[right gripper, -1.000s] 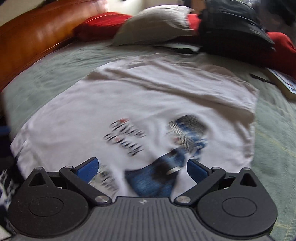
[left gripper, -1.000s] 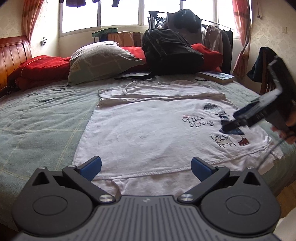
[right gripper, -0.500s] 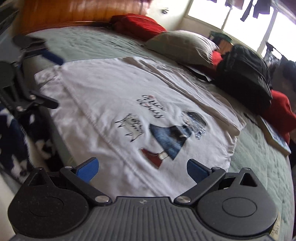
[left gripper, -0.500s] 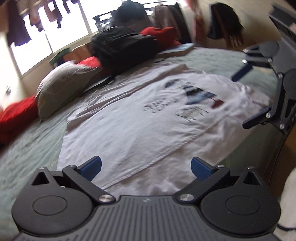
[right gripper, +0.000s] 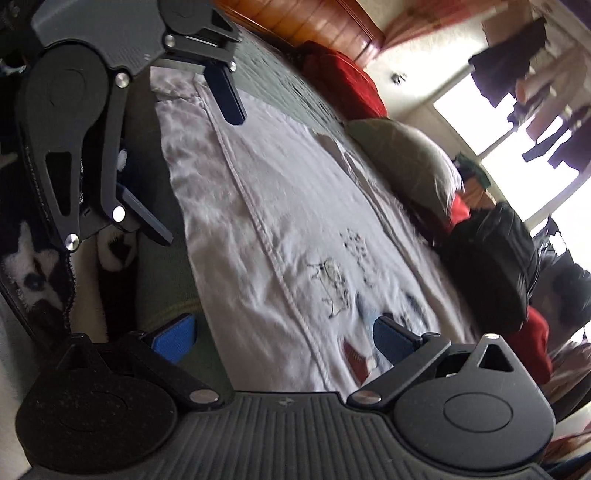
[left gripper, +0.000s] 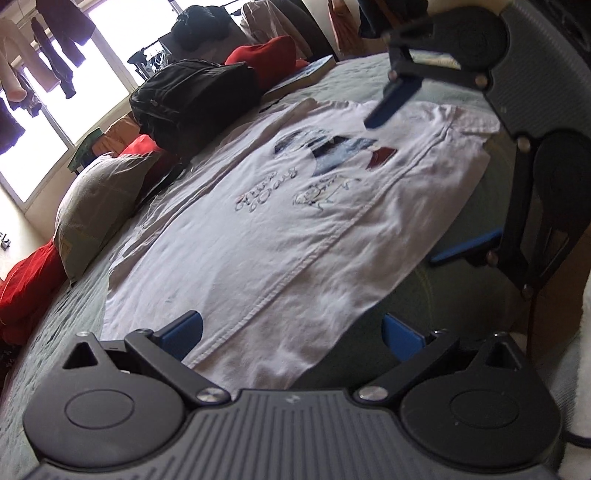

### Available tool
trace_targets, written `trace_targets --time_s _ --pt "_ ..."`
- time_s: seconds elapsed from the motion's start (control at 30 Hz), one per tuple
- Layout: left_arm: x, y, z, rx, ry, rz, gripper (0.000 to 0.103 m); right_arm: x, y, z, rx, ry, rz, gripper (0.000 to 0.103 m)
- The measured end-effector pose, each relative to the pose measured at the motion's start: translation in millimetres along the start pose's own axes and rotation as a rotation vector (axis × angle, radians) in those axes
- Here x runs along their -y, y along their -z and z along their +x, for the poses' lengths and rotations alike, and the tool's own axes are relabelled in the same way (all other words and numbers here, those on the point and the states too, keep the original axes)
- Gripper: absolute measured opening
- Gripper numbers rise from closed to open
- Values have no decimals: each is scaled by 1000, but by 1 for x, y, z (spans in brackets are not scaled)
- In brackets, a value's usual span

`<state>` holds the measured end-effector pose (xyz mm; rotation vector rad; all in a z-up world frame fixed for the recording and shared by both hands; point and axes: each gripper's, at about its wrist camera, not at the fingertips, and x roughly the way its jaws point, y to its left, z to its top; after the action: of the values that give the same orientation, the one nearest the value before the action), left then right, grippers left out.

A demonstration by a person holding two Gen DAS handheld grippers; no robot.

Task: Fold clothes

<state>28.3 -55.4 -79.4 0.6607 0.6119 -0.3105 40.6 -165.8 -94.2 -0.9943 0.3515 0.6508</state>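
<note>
A white T-shirt (left gripper: 280, 236) with a printed picture lies flat on the green bedspread (left gripper: 66, 332), its sleeves folded in and its hem along the bed's near edge. My left gripper (left gripper: 291, 334) is open, low over the hem's left corner, with cloth between its blue pads but not pinched. In the same view my right gripper (left gripper: 428, 173) is open at the hem's other corner. The right wrist view shows the T-shirt (right gripper: 295, 221) from the other end. There my right gripper (right gripper: 284, 336) is open over the hem, and my left gripper (right gripper: 186, 157) is open opposite.
A grey pillow (left gripper: 99, 199), a black backpack (left gripper: 192, 99), red bedding (left gripper: 266, 59) and a book (left gripper: 306, 74) lie along the far side. A wooden headboard (right gripper: 314, 22) stands at one end. A person's black-and-white fuzzy garment (right gripper: 26, 266) is beside the bed edge.
Both grippers have swung sideways and dropped low to the hem. They now face each other along the bed's near edge, one at each corner. Both stayed open.
</note>
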Motion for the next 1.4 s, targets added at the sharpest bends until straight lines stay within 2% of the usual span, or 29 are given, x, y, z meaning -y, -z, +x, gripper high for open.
trace_targets --time_s 0.17,0.33,0.5,0.77,0.87,1.0,1.1,1.23,1.4 --pt "-10 2 4 1 -13 -24 102 9 -4 -3 10 45 19 103" --pt "-31 -8 -2 44 -60 -66 102 27 -1 -10 28 37 107 103" --pt "-49 -19 -3 70 -56 -111 102 38 0 -14 34 17 176 103" --pt "-56 -24 3 71 -33 -150 102 17 -7 0 15 -16 118 103" --pt "-53 -21 -1 78 -24 -131 102 18 -10 7 -6 21 119 103" --pt "-41 -13 -7 109 52 -57 102 24 -13 11 -19 93 131 103" --pt "-28 -11 -6 114 49 11 102 30 -15 9 -6 129 149 103" --pt "-21 -13 -2 119 -1 62 102 33 -16 1 18 161 168 103" --pt "-23 -11 12 51 -172 132 102 38 -13 1 28 150 194 103"
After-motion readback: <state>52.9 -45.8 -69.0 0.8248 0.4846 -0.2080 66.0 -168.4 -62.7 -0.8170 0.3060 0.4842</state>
